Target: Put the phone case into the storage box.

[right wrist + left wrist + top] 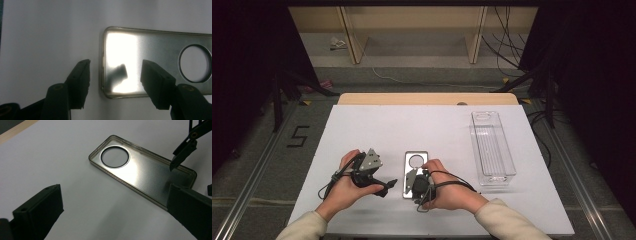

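Your right gripper (418,176) is over the near end of the phone case (416,165), which lies flat on the white table (362,130) with its inside facing up and its round camera hole (416,160) toward the far end. In the right gripper view the two black jaws stand apart, one jaw over the bare table just beside the short edge of the case (150,57) and the other jaw over the shiny inner surface; that edge is between them, but the pads are not pressing on it, so this tool is released and grasps nothing. Your left gripper (384,187) is on the table to the left of the case, near it but not touching, with its grey plate (371,161) on top. In the left gripper view its jaws are wide apart with only the table surface between them, so it is also released; the case (140,170) is ahead of them on a diagonal, and one tip of the right gripper (183,152) hangs over the end away from the hole. A clear plastic tray (492,145) stands well apart, on the right side of the table.
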`<state>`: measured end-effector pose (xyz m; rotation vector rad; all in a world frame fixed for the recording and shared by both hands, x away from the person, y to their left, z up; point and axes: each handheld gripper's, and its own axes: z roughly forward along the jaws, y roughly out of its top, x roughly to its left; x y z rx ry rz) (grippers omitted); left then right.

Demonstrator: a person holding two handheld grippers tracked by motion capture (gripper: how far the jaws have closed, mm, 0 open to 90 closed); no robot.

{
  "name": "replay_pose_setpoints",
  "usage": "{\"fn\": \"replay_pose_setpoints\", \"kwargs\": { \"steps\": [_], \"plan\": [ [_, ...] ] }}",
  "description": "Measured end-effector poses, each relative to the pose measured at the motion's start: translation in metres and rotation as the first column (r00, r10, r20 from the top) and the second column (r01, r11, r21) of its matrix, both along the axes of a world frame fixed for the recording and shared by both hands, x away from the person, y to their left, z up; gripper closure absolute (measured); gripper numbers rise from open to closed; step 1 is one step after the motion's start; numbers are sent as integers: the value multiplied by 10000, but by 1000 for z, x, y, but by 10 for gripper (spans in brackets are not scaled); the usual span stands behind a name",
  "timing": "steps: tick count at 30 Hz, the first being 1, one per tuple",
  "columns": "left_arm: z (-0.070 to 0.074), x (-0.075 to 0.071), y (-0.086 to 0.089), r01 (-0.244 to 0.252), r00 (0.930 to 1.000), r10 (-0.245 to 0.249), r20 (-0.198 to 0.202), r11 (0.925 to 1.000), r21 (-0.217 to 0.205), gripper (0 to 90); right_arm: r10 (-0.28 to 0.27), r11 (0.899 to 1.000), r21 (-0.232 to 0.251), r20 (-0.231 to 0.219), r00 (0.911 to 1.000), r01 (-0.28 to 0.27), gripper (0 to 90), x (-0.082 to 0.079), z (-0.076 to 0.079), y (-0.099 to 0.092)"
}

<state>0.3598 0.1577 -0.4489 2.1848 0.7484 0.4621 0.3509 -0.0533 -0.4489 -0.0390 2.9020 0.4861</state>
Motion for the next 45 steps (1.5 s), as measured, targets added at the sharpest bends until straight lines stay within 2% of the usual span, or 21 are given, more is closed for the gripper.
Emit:
{"fn": "replay_pose_setpoints", "kwargs": {
  "steps": [1,5,11,20,22,23,32,45],
  "plan": [
    [0,0,0,-3,10000,3,4,10000,-1,2,71,9997,-247,89,9999,-69,445,1,-1,4],
    [0,1,1,-5,10000,5,1,10000,16,3,202,9983,-542,89,9998,-197,476,2,-3,8],
    [0,1,1,-22,10000,22,8,10000,-9,5,74,9936,-1128,34,10000,-70,530,3,-5,15],
    [-1,2,3,-32,10000,32,-27,10000,-14,10,127,9859,-1669,167,9998,-97,586,2,-8,23],
    [-1,2,2,-5,10000,5,-11,10000,-16,11,34,9858,-1677,144,9999,-9,605,0,-9,24],
    [-1,2,2,1,10000,-1,-13,10000,-14,12,122,9835,-1805,177,9998,-88,612,0,-8,25],
    [-1,2,2,10,10000,-10,-42,10000,-25,16,291,9798,-1983,234,9993,-239,694,-2,-9,30],
    [-2,2,2,75,10000,-76,-54,10000,-31,22,349,9745,-2216,-27,9994,-347,805,-6,-9,31]
  ]
}}
